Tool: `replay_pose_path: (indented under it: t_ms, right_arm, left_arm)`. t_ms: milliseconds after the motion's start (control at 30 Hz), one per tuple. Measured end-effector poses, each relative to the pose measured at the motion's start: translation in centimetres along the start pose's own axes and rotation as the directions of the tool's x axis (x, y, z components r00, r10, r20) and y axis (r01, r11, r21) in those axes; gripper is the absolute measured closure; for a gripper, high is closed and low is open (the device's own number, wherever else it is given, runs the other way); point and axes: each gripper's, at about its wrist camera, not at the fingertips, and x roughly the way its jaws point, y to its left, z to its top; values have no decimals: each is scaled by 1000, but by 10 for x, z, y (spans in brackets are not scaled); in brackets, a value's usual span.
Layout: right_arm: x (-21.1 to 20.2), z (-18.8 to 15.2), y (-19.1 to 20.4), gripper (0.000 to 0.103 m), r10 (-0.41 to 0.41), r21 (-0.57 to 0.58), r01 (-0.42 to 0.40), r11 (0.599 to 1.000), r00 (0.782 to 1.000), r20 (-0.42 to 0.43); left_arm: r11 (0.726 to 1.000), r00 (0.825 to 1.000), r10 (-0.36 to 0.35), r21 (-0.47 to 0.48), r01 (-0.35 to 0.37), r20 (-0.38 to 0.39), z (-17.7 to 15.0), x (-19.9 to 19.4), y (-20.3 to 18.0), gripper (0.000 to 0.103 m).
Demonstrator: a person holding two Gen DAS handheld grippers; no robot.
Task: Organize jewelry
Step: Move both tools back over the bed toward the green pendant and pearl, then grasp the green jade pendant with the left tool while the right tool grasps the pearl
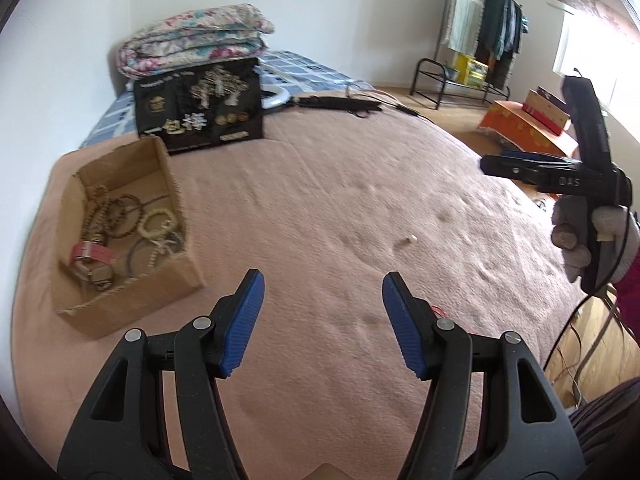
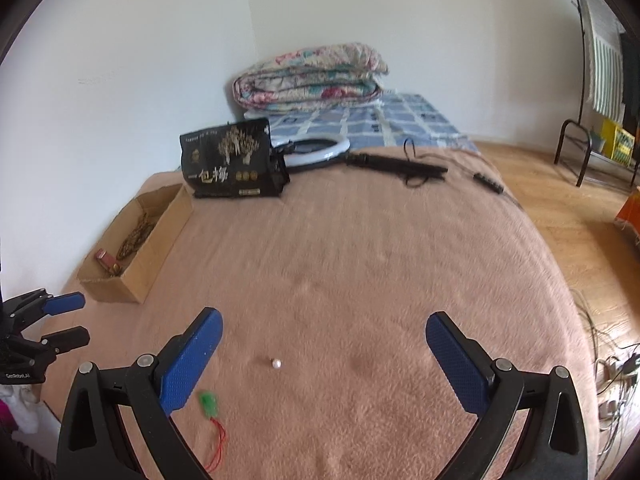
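Observation:
A cardboard box (image 1: 176, 280) at the bed's left holds several bead bracelets (image 1: 128, 208), a cream bracelet (image 1: 158, 222) and a pink watch (image 1: 90, 254); it also shows in the right wrist view (image 2: 158, 248). A small white pearl (image 2: 276, 363) lies on the pink blanket, between my right gripper's open fingers and a little ahead; it also shows in the left wrist view (image 1: 411, 238). A green pendant on a red cord (image 2: 208, 403) lies by my right gripper's left finger. My left gripper (image 1: 323, 288) is open and empty above the blanket. My right gripper (image 2: 324, 330) is open and empty.
A black printed bag (image 1: 200, 110) stands behind the box. A folded floral quilt (image 1: 196, 40) lies at the headboard end. A ring light (image 2: 316, 150) and black tripod with cable (image 2: 396, 166) lie far on the bed. A clothes rack (image 1: 486, 28) stands beyond.

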Motion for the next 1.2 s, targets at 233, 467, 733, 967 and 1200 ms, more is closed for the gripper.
replay_pose_path:
  t_ms: [233,467,733,967,1200]
  right_arm:
    - [30,-23,7,16,77,-66,-83,994,992,-97]
    - [55,-41,18,38,135,-139,-163,977,973,-189]
    - [79,-54,25,54,185,-162,-232,959,947,-262]
    - [92,-55,26,60,196,-156,-246,956,940,-280]
    - [101,-51,32,66,183,-181,-239,954,942,-282]
  left_arm:
    - [992,989,-110,54,116,-100,-10,37,-25,60]
    - [976,970,-186,87,202,-158,-14,65,-45,68]
    - [970,968,-157,155,189,-197,-19,94,-60,68]
    - [954,972,-118,250,168,-204,-25,104,-72,68]
    - [948,973,-119,269,170,-198,-26,113,-75,68]
